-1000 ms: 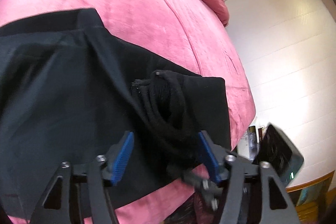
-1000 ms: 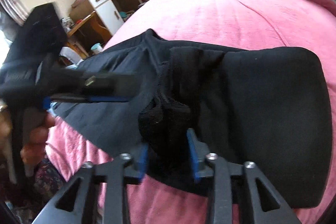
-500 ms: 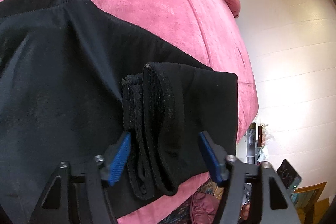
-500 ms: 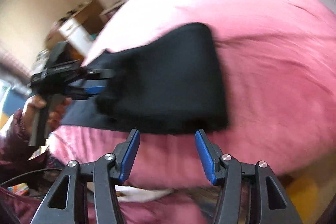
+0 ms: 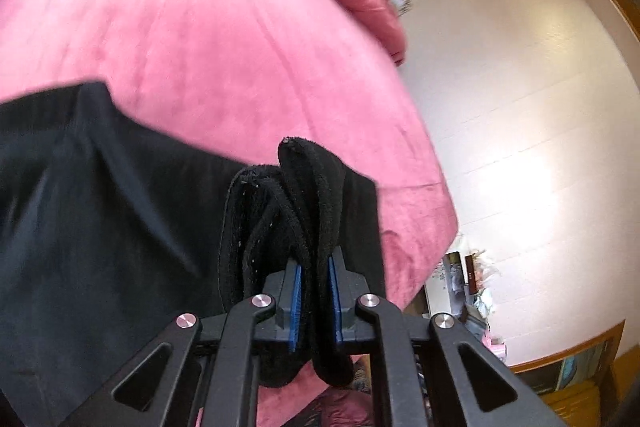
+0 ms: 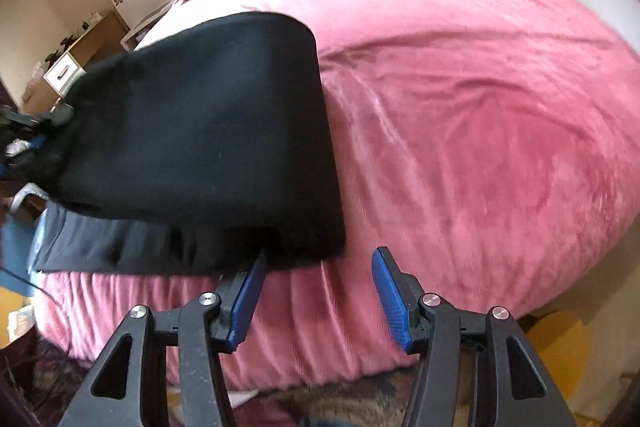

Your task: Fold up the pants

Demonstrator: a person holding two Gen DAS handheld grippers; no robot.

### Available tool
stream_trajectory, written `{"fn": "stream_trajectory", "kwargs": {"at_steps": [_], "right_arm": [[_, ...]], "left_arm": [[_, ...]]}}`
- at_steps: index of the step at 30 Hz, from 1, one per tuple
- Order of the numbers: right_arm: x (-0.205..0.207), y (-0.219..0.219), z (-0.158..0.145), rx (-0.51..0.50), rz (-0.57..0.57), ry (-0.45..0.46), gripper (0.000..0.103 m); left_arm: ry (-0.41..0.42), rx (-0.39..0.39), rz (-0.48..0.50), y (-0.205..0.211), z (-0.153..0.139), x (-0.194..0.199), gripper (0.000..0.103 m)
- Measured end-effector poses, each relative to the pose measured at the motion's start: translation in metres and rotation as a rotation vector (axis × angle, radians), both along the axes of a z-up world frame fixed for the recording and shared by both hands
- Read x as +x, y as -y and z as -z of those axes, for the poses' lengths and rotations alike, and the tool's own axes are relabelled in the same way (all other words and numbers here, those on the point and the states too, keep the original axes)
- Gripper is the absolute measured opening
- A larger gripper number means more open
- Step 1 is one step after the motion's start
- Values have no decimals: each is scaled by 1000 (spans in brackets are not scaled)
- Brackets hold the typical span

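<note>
Your left gripper (image 5: 313, 289) has just closed on the bunched cuffs of the black pants (image 5: 120, 247), which lie on the pink bed (image 5: 208, 39) near its edge. Your right gripper (image 6: 318, 293) stands open and empty beside the folded end. The pinch seems to catch only some layers; lift fast and the rest may slip, spoiling the fold.

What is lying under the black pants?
Under the black pants lies the pink bed cover, which shows all around them. The part directly beneath is covered, so anything else there cannot be seen.
</note>
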State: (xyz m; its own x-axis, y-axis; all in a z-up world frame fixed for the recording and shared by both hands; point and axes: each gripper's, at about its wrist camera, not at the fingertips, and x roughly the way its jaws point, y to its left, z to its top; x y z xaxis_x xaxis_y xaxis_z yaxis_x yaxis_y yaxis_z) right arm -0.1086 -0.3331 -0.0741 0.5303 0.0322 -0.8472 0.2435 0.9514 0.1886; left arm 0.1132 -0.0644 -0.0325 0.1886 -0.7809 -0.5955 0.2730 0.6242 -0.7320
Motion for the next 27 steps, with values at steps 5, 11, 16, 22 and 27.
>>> {"fn": "stream_trajectory", "kwargs": {"at_steps": [5,11,16,22,27], "right_arm": [[5,-10,-4,-64,-19,32,19],[7,-26,3,-129,-104,-11,19],[10,-27,4,-141,-140,-48,23],[-5,-13,-15,-129,-214,-86,44],[3,-7,-51,-93,-193,9,45]], "left_arm": [[16,71,-27,-10,5,-1,11],[-109,239,-49,-18,70,-5,11],[-115,234,-72,-16,75,-6,15],[-55,265,-74,-28,60,-10,25],[115,288,-106,-33,30,-23,25]]}}
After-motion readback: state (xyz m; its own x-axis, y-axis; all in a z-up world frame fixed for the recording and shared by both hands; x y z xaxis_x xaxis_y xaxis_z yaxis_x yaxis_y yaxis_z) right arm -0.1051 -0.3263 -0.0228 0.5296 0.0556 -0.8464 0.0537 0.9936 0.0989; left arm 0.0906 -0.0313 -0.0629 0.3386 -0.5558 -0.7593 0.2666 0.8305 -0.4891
